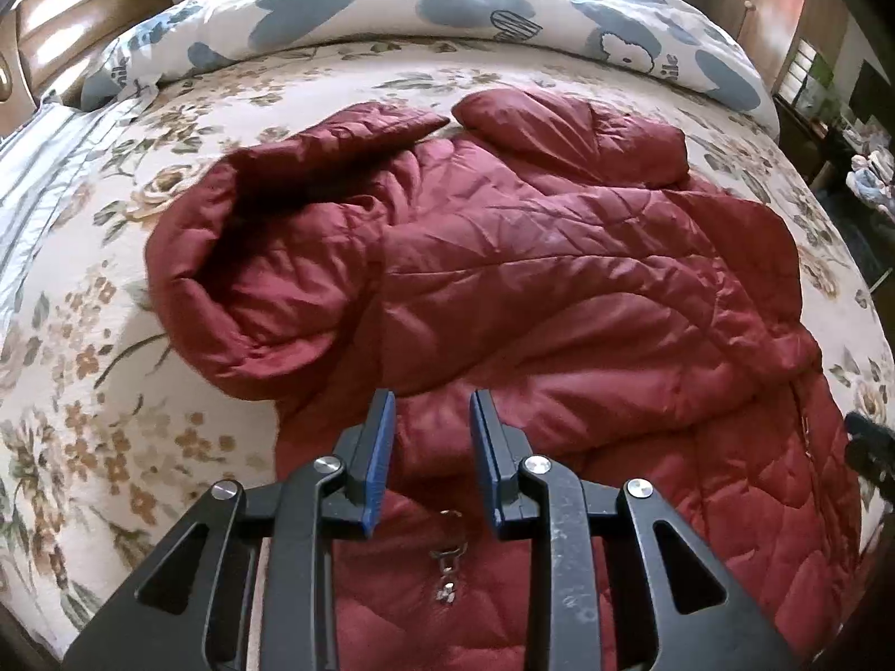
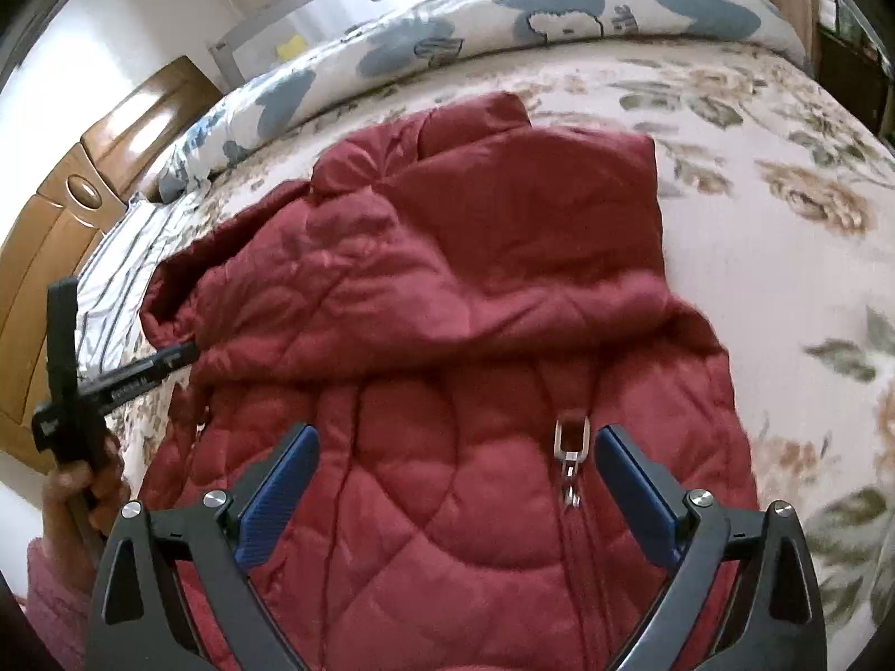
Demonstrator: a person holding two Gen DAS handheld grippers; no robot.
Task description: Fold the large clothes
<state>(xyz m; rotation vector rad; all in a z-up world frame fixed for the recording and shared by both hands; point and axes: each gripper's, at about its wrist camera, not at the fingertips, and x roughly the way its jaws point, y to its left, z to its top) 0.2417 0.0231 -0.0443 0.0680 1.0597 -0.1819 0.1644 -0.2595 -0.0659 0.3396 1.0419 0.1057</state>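
Observation:
A dark red quilted jacket (image 1: 531, 279) lies on the flowered bedspread, sleeves folded in over its body; it also shows in the right wrist view (image 2: 475, 291). A metal zipper pull (image 1: 447, 553) lies on its front, also seen in the right wrist view (image 2: 570, 458). My left gripper (image 1: 430, 408) hovers just above the jacket near the zipper, jaws apart and empty. My right gripper (image 2: 456, 447) hovers over the jacket's lower front, jaws wide apart and empty. The left gripper's body and the hand holding it show at the left edge of the right wrist view (image 2: 72, 391).
A folded white-and-blue patterned quilt (image 1: 447, 11) lies along the far side of the bed. A wooden headboard (image 1: 72, 5) stands at the left. A striped pillow (image 1: 33, 179) lies at the left. The flowered bedspread (image 1: 112, 391) surrounds the jacket.

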